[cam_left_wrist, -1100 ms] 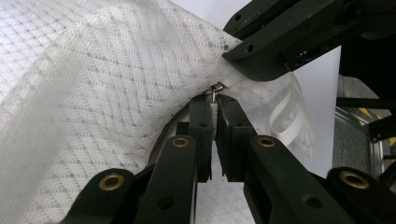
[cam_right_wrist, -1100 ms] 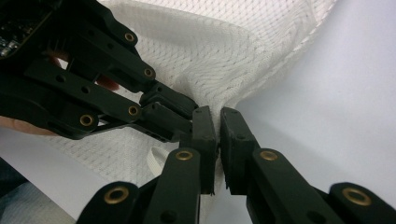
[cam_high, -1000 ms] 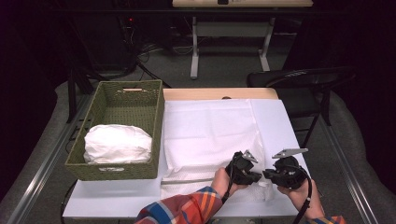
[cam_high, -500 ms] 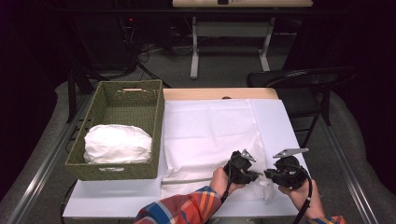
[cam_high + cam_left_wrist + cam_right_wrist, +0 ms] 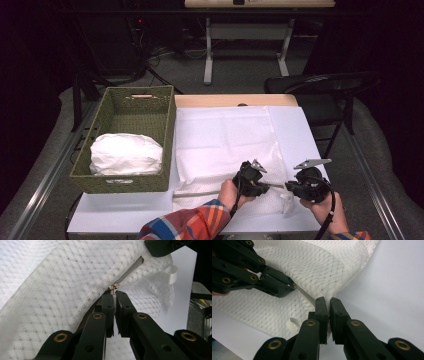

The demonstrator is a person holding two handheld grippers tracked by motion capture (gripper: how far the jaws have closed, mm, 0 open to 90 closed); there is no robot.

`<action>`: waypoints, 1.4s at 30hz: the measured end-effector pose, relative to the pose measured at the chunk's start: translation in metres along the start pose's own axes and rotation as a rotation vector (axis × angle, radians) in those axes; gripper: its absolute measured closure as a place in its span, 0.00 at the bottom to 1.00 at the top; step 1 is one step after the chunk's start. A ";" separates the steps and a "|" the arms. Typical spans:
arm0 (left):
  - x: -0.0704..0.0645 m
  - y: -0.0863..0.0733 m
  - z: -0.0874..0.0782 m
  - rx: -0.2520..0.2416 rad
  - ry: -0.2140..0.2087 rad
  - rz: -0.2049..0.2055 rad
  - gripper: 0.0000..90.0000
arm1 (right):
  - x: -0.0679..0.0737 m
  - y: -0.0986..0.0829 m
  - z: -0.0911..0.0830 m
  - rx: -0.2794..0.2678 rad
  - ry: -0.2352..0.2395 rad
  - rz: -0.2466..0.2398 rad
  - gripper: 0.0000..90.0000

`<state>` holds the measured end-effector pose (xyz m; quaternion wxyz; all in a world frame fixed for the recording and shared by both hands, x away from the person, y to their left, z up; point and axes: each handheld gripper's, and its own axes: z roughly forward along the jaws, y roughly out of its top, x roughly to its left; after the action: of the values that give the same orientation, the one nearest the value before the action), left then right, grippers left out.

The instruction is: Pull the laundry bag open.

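- White mesh laundry bag (image 5: 225, 145) lies flat on the worktop (image 5: 300, 125), and its zipper edge runs along the near side, close to me.
- My left hand-held gripper (image 5: 114, 296) is closed on the small metal zipper pull (image 5: 113, 287); the jaws pinch its tab between them.
- My right hand-held gripper (image 5: 328, 301) is closed on the mesh at the corner of the bag, where the zipper (image 5: 308, 296) ends, and holds this corner a little above the worktop.
- The zipper line goes straight from one hand-held gripper to the other, so its long axis lies left to right in front of me. The two are near each other, with a short piece of zipper between them.
- I judge that the next move is a pull along this line: the left one takes the pull away from the right one, toward the basket side, while the right one keeps the corner tight.
- A small white loop (image 5: 293, 327) hangs at the corner just beside my right jaws; it does not block the zipper.
- The green woven basket (image 5: 165, 145) stands at the left of the bag, with a white bundle (image 5: 125, 154) inside. It is well apart from the zipper, and I see nothing in the path.
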<state>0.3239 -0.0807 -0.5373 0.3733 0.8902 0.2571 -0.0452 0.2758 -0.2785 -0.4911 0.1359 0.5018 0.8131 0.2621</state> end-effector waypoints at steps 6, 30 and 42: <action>0.003 -0.005 -0.005 0.013 0.003 -0.003 0.95 | 0.000 -0.001 0.000 0.009 -0.004 -0.006 0.95; 0.011 -0.019 -0.025 0.037 0.020 -0.018 0.95 | -0.002 -0.003 0.002 0.022 -0.008 0.003 0.95; 0.013 -0.034 -0.041 0.050 0.023 -0.020 0.95 | -0.003 -0.003 0.004 0.028 -0.008 -0.009 0.94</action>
<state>0.3138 -0.0270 -0.5327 0.3475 0.8972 0.2689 -0.0449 0.2770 -0.2814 -0.4959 0.1330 0.5011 0.8184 0.2480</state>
